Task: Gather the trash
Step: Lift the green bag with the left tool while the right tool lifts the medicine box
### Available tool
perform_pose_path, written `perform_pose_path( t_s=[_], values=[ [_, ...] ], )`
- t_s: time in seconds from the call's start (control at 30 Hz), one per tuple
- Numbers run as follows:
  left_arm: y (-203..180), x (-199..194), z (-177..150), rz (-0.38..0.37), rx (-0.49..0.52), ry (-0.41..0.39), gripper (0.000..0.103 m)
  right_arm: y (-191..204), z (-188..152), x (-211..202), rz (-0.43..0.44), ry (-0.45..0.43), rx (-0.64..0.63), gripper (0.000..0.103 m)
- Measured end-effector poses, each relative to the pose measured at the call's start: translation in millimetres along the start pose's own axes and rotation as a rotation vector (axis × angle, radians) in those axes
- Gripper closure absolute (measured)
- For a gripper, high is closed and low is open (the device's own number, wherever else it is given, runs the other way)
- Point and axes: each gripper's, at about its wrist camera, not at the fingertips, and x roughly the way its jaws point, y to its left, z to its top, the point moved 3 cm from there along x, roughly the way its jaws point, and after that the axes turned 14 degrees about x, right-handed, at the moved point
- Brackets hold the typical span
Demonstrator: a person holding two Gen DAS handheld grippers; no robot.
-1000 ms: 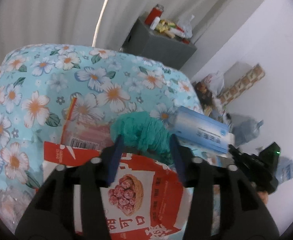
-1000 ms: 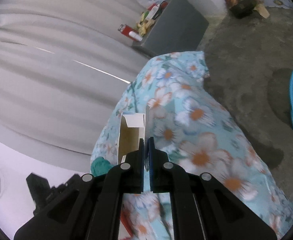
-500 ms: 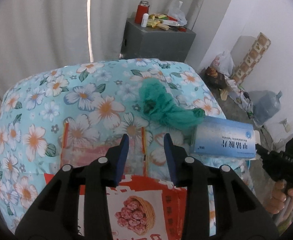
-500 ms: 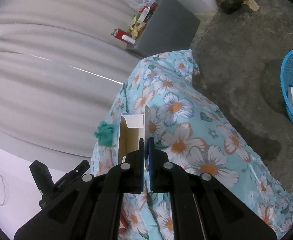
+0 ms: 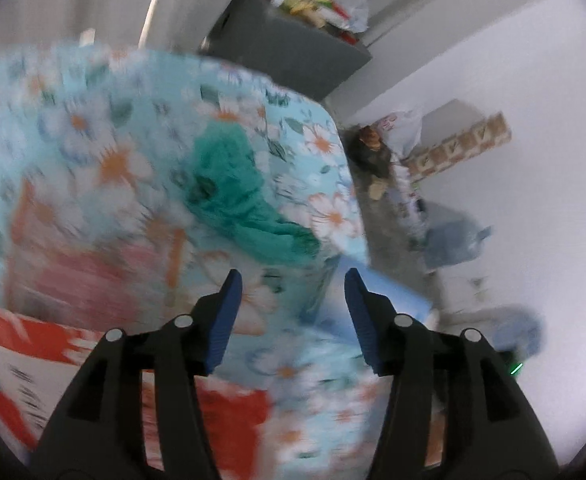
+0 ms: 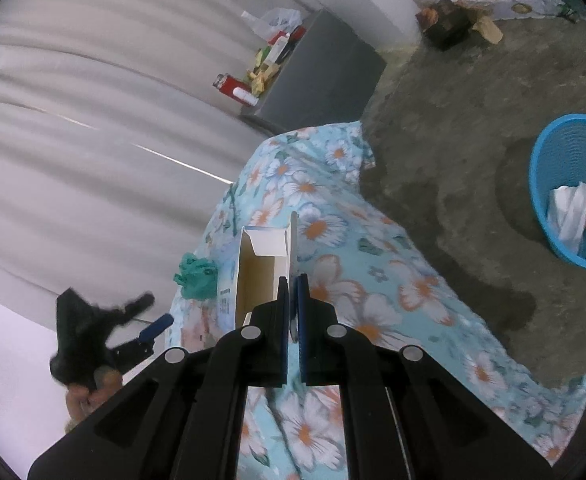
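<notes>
Your right gripper (image 6: 292,300) pinches the empty box (image 6: 263,264) by one thin flap above the flowered cloth (image 6: 373,280); it looks light and crushable, so carry it gently to the blue basket (image 6: 541,184); your left gripper (image 5: 291,316) gapes wide, empty.

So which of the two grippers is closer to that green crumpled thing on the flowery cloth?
Left. The left gripper is open just short of the green crumpled thing. The right gripper, shut on a small open box, is off to its side.
</notes>
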Motion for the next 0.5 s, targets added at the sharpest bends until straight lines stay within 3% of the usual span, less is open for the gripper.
perform_pose_path(
  t_s=[0.1, 0.27, 0.5],
  values=[
    [9, 20, 7, -0.072, -0.144, 0.045, 0.052, -8, -2, -10, -0.018, -0.012, 0.001, 0.099],
    [25, 48, 15, -0.055, -0.269, 0.068, 0.054, -22, -4, -19, -0.033, -0.019, 0.024, 0.099],
    [34, 71, 8, -0.052, -0.341, 0.075, 0.068, -25, -5, -22, -0.038, -0.027, 0.025, 0.099]
  ],
)
